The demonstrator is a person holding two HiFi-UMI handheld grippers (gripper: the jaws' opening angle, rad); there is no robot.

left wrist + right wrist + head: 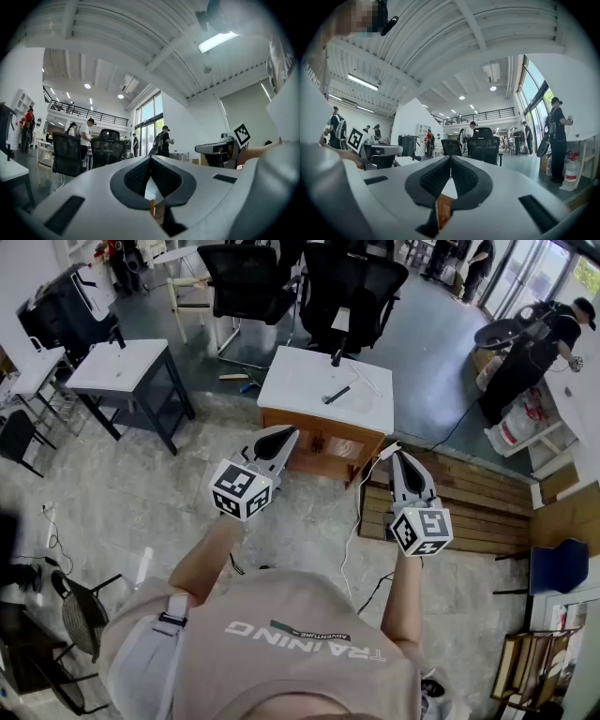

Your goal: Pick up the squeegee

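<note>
Where squeegee point(335, 395) lies, chairs point(361, 287) stand behind.

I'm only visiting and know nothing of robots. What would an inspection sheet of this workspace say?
Surface: white-topped wooden table, ahead of both claws.
Job's things: dark tool lying on it, likely the squeegee, untouched.
Clutter: black upright object near the table's far edge.
Grippers: left claw and right claw both shut, empty, short of the table.
Cables: white cable hanging from the table towards the floor.
Surroundings: black office chairs, second white table, person beyond.
</note>
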